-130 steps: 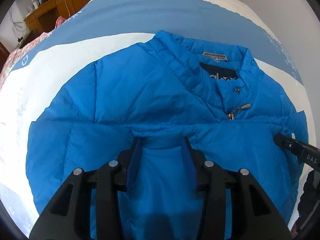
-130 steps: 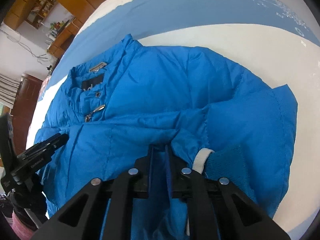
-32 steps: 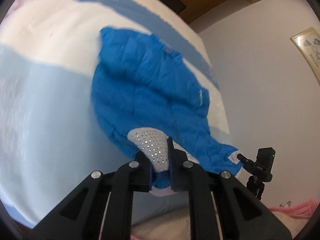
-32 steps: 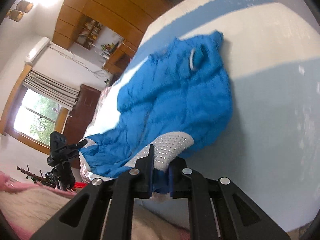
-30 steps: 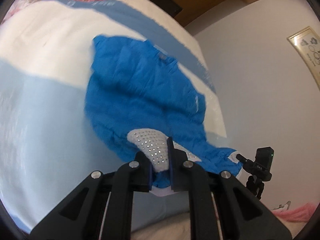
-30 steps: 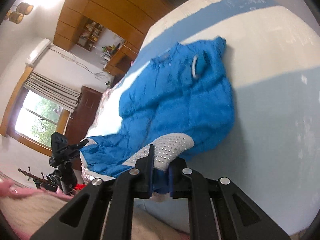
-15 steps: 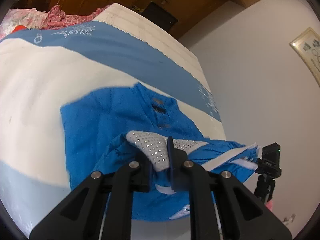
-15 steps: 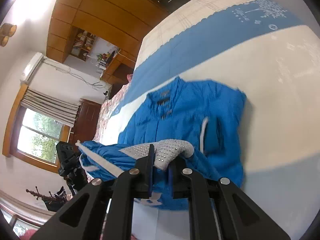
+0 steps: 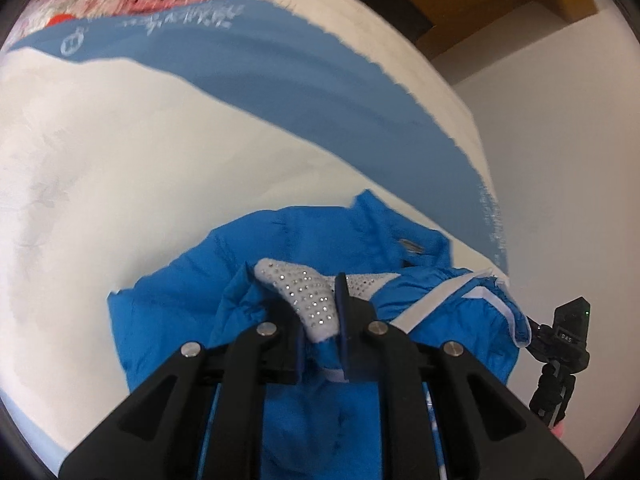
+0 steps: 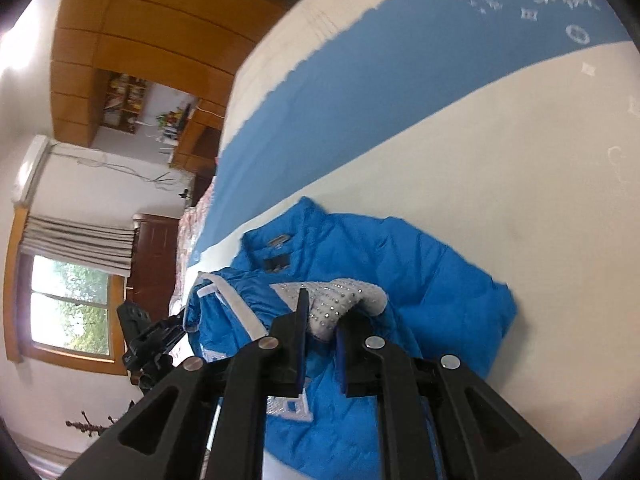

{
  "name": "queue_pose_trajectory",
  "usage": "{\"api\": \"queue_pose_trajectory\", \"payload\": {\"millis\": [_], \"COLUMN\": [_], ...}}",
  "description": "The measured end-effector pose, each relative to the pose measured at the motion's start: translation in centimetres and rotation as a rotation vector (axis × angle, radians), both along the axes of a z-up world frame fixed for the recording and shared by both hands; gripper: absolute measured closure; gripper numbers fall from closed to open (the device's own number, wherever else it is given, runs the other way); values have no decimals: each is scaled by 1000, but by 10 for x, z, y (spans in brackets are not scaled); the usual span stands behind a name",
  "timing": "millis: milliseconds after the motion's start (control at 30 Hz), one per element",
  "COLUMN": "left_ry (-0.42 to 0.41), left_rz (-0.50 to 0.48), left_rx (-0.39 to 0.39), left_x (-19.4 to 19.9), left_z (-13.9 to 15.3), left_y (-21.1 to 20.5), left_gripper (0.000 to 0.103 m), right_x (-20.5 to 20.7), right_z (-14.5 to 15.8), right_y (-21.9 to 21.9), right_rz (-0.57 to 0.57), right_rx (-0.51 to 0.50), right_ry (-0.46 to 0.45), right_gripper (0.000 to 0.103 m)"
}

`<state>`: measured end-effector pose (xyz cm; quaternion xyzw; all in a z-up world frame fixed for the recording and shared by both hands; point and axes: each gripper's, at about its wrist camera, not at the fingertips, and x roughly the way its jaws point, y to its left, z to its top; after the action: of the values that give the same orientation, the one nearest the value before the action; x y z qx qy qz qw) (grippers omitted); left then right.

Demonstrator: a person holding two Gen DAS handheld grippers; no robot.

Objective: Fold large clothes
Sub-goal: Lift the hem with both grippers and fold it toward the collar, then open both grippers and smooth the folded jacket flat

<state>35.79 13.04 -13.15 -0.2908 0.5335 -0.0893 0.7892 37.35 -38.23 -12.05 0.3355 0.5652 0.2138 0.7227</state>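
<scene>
A home bedroom: a wide bed with a cream-and-blue snowflake-printed cover [image 10: 500,128] fills the frame; at left are wooden panelled wardrobes [image 10: 132,24], a curtained window [image 10: 68,304] and a wall air-conditioner [image 10: 30,172].

Bright window [image 10: 68,312] daylight, fisheye-bent edges, slight motion blur.

The black two-finger left gripper [image 9: 320,308] points steeply down toward twelve o'clock, jaws clamped on fabric. The black two-finger right gripper [image 10: 322,320] does likewise, tilted less steeply.
</scene>
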Motion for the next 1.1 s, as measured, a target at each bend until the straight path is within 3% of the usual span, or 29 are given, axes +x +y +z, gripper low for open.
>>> {"api": "queue_pose_trajectory", "payload": {"millis": [200, 300, 400, 500, 533, 700, 800, 900, 933, 1067, 1100], "left_ry": [57, 58, 29, -2, -27, -103, -73, -46, -41, -48, -53], "left_rz": [-3, -29, -69, -82, -74, -60, -90, -123, -127, -127, -123], "left_rx": [-20, -41, -73, -70, -36, 138, 243, 292, 302, 300, 300], "left_x": [14, 12, 1, -16, -26, -69, -82, -85, -85, -85, -87], "left_z": [-22, -17, -3, 14, 23, 39, 26, 13, 9, 5, 7], "left_y": [3, 5, 9, 16, 20, 26, 14, 1, -2, -13, -13], "left_gripper": [89, 85, 75, 53, 47, 47, 46, 47, 53, 85, 88], "right_x": [10, 4, -6, -22, -28, -53, -60, -64, -65, -69, -72], "right_z": [-17, -8, 9, 25, 28, 19, 3, -2, -1, 6, 8], "right_y": [-2, -5, -9, -14, -13, 2, 12, 22, 25, 34, 35], "right_rz": [-4, 8, 18, 42, 54, 122, 135, 140, 136, 131, 130], "right_rx": [-10, 11, -23, -45, -70, -250, -292, -348, -369, -447, -449], "right_ry": [46, 21, -29, -73, -84, -93, -75, -89, -95, -125, -132], "right_gripper": [85, 74, 50, 49, 49, 49, 49, 49, 52, 85, 91]}}
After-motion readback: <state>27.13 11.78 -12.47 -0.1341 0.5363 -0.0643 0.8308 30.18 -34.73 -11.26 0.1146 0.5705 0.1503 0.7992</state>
